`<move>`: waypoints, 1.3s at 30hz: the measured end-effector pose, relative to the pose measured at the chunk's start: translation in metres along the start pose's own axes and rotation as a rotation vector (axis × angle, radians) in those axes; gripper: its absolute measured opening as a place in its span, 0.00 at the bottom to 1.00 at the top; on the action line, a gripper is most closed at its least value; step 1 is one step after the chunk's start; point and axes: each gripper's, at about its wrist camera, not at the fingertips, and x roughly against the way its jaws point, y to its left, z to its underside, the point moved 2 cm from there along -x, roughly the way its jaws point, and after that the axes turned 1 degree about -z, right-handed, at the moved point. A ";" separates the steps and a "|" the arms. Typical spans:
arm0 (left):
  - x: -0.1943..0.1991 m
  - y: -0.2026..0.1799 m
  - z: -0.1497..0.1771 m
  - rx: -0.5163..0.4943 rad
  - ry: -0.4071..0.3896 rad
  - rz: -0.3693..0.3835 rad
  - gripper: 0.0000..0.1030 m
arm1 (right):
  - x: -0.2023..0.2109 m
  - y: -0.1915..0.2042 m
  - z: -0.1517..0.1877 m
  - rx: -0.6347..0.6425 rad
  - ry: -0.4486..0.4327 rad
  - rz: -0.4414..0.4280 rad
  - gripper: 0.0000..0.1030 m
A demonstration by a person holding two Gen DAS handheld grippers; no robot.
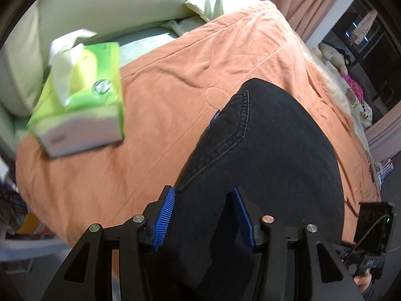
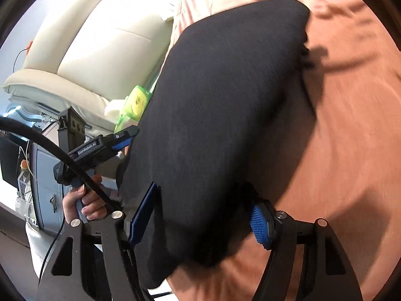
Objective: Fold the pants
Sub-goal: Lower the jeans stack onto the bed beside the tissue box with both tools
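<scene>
Black jeans (image 1: 270, 145) lie folded on an orange blanket (image 1: 160, 80), with a stitched back pocket (image 1: 225, 128) showing. My left gripper (image 1: 203, 213) is open, its blue pads either side of the near edge of the pants. In the right wrist view the black pants (image 2: 220, 105) fill the middle. My right gripper (image 2: 200, 215) is open, with the cloth lying between its blue pads. The left gripper and the hand holding it also show in the right wrist view (image 2: 125, 135) at the pants' left edge.
A green tissue box (image 1: 82, 97) sits on the blanket at the left. A cream headboard (image 1: 100, 5) and pillow (image 1: 208, 0) lie beyond. Pink curtains (image 1: 313, 2) and a cluttered shelf (image 1: 351, 87) stand at the right. The bed's edge drops off at the left.
</scene>
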 end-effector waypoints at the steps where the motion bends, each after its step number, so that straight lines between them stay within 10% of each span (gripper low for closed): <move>1: 0.002 0.001 0.002 0.005 -0.004 -0.004 0.50 | 0.003 -0.002 0.004 -0.005 0.004 -0.004 0.64; 8: 0.025 -0.003 0.021 0.020 -0.044 -0.017 0.50 | 0.020 -0.004 0.038 -0.129 0.032 -0.135 0.41; 20: 0.057 -0.030 0.044 0.032 -0.103 -0.007 0.53 | 0.107 0.038 0.032 0.217 -0.068 0.166 0.41; 39: 0.041 -0.094 0.081 0.098 -0.238 -0.122 0.53 | 0.057 0.091 -0.002 0.584 -0.168 0.308 0.41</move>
